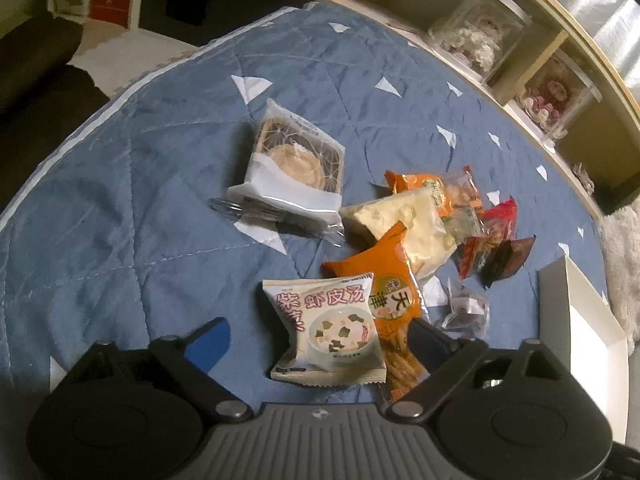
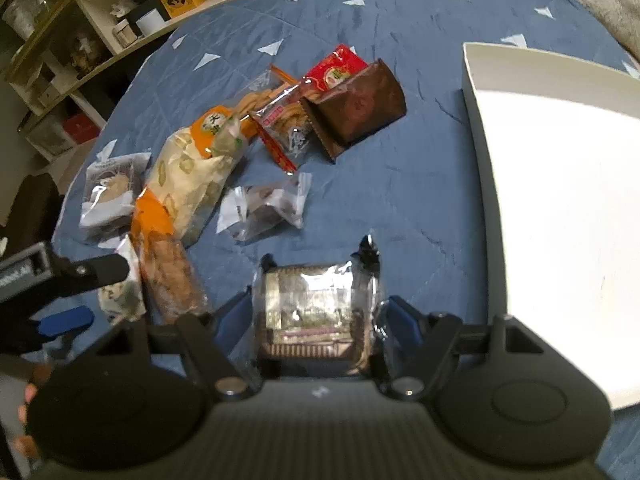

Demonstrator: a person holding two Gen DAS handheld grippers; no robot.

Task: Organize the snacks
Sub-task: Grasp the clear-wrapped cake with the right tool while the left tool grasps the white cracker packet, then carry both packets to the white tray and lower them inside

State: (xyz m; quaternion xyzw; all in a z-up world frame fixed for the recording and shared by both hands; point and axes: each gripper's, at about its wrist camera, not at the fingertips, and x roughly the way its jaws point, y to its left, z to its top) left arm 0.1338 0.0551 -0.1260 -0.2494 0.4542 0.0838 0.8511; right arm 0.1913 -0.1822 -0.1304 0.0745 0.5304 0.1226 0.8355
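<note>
Right claw (image 2: 320, 312) is pinching a clear-wrapped pastry pack (image 2: 316, 304), one blue pad on each side of it, the pack's short dimension squeezed between the fingers and its length running away from the wrist. The white tray (image 2: 560, 208) lies just off to that claw's right, open and bare inside, so the coming move looks like a short sideways carry to the right, then a drop over the rim. The right claw is clearly the nearer one to the tray.

Left claw (image 1: 316, 344) stands spread wide, and a soup sachet (image 1: 328, 336) sits between its fingers, tilted, with an orange snack bag (image 1: 390, 300) beside it and partly beneath, against the right finger. Whether the pads touch the sachet, I cannot tell.

Ahead of both claws the rest of the snacks lie in a loose heap: a pale nougat bag (image 2: 192, 176), a dark brown packet (image 2: 360, 108), a red packet (image 2: 336, 68), and a boxed pastry (image 1: 292, 164) a bit apart to the left.

All of it rests on a blue quilted blanket (image 1: 120, 200) with white triangles. Open shelves (image 1: 540, 64) holding clear boxes curve behind it.
</note>
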